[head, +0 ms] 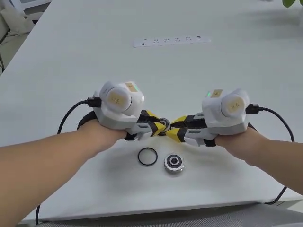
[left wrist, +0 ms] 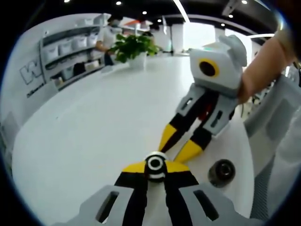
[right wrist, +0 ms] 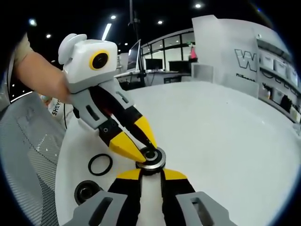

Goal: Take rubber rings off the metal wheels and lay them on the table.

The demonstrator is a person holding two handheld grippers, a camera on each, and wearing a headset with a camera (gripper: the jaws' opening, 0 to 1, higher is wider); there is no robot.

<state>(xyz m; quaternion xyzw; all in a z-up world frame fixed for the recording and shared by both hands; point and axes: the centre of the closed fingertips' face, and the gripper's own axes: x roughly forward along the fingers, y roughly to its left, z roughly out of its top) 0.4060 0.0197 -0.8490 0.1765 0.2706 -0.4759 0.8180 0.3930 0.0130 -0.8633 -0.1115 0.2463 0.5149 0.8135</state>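
A small metal wheel (head: 164, 125) hangs above the white table (head: 71, 71), pinched from both sides. My left gripper (head: 158, 126) is shut on it from the left, and its own view has the wheel (left wrist: 155, 163) right at the yellow tips of the left gripper (left wrist: 155, 169). My right gripper (head: 171, 130) meets the same wheel (right wrist: 151, 159) from the right, jaws shut on its near rim. On the table below lie a loose black rubber ring (head: 147, 156) and a second metal wheel (head: 174, 162). Whether a ring sits on the held wheel is unclear.
A white power strip (head: 171, 40) lies farther back on the table. Black cables (head: 71, 113) trail from both grippers. The table's front edge (head: 156, 208) runs close below the loose ring. A potted plant (left wrist: 134, 45) stands at the table's far end.
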